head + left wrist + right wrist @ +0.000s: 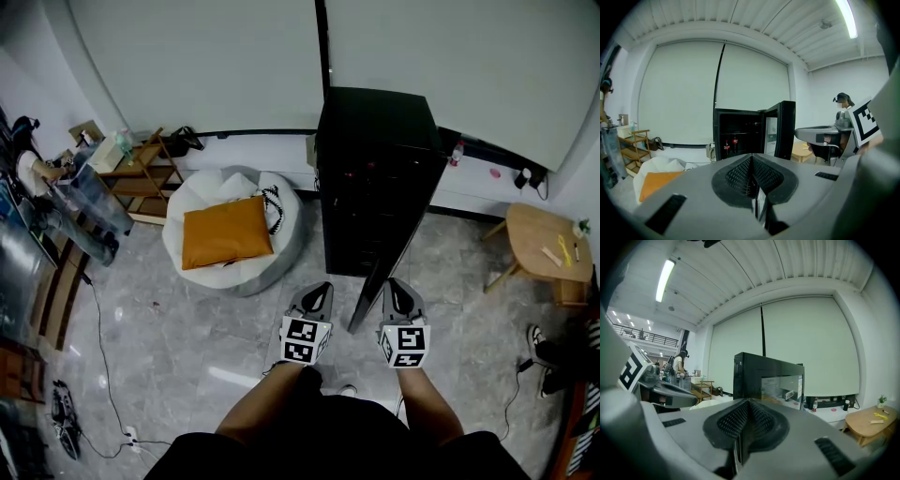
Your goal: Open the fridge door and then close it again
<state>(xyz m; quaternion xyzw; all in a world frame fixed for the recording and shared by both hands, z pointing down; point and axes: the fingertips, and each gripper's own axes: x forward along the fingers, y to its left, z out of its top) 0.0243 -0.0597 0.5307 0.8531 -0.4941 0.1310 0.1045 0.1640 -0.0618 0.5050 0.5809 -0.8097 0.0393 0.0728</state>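
Note:
The black fridge (375,159) stands against the back wall with its door (375,291) swung wide open toward me. The door's edge points between my two grippers. My left gripper (321,291) is just left of the door edge, shut and empty. My right gripper (394,287) is just right of it, close to the door's outer face, shut and empty. In the left gripper view, past the left gripper (752,174), the dark fridge inside (738,133) holds two red-labelled bottles (730,144). The right gripper view shows the door's outer side (771,378) beyond the right gripper (744,422).
A white beanbag (272,253) with an orange cushion (225,234) lies left of the fridge. A wooden shelf (141,178) stands at the far left, a small wooden table (544,244) at the right. Cables (103,375) run over the floor. Another person (843,105) stands behind.

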